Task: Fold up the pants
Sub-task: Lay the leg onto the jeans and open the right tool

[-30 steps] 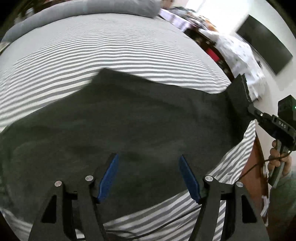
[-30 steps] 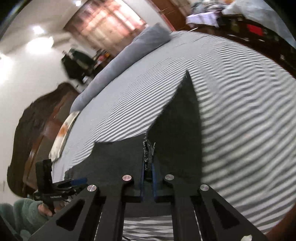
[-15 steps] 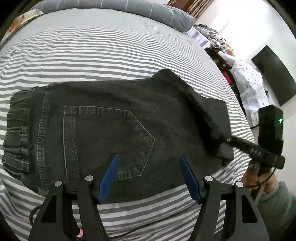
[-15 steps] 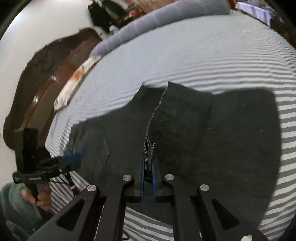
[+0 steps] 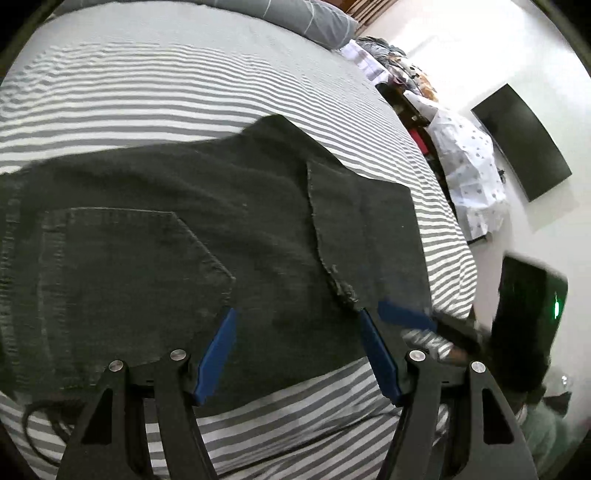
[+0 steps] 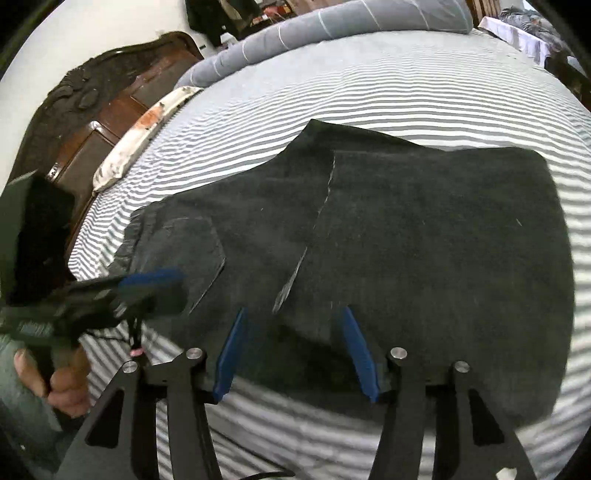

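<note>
Right tool (image 6: 291, 350) first: its blue pads have just been opening and now stand apart, nothing pinched between them, the frayed hem of the folded-over leg lying loose on the cloth just ahead of the tips. It hovers low over the near edge of the pants (image 6: 424, 240), tipped steeply down toward the bed (image 6: 369, 96).

Left tool (image 5: 295, 354): jaws spread wide and empty, with dark denim showing in the gap below them. No pad is pressing on cloth as far as the view shows. It too angles down at the near edge, with the back pocket (image 5: 129, 269) just ahead of its left finger.

In the right wrist view the left hand (image 6: 55, 384) wraps the handle at the lower left, blurred. In the left wrist view the right tool sits at the right edge, its blue tips just beside the hem corner, also blurred.

The pants lie flat on the striped bed, the leg end folded back over the seat, with the raw hem running diagonally across the middle. A grey pillow (image 6: 332, 22) lies along the far side.
</note>
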`<state>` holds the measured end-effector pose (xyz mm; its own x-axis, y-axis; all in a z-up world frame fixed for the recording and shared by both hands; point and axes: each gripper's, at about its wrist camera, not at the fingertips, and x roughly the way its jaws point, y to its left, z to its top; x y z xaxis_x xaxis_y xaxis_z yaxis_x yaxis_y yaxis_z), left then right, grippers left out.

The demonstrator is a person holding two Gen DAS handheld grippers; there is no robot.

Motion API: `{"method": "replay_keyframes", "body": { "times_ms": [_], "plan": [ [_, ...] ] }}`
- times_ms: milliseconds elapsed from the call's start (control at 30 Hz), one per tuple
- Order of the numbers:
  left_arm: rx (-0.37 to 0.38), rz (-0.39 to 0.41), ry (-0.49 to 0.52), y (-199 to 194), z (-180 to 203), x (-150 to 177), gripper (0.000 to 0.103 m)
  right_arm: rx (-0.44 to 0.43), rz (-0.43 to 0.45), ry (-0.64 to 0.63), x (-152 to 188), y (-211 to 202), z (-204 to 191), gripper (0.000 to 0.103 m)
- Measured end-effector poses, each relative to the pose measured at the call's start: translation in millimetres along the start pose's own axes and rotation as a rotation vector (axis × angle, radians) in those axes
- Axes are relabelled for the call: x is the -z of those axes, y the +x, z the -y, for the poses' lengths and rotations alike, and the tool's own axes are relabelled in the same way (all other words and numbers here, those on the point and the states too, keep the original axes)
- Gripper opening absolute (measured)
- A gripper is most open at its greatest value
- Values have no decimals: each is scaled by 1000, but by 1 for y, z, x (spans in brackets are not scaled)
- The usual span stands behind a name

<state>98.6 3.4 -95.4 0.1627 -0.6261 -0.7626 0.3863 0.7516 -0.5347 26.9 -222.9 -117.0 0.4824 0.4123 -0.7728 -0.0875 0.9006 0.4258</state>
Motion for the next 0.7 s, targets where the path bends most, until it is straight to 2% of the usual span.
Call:
{"method": "replay_keyframes", "body": {
  "times_ms": [167,300,433,500,633,667,700],
  "plan": [
    [31,6,-15,20,16,-4,68,-16,1,127,30,-11,29,52],
    [61,-44,-57,48,25,-10,68,-43,20,268,44,-12,60,52],
    [58,-79,-118,70,25,-15,68,-64,75,396,53,-21,88,52],
    [57,-70,-134,73,25,-16,69,-63,106,438,55,-27,100,52],
    [40,-63,-126,74,30,-19,68,-36,183,553,64,-46,137,52],
    [34,-61,-120,74,33,-18,65,-34,194,571,66,-50,145,51],
    [29,-57,-114,74,35,-18,56,-31,213,595,68,-55,154,51]
  ]
}}
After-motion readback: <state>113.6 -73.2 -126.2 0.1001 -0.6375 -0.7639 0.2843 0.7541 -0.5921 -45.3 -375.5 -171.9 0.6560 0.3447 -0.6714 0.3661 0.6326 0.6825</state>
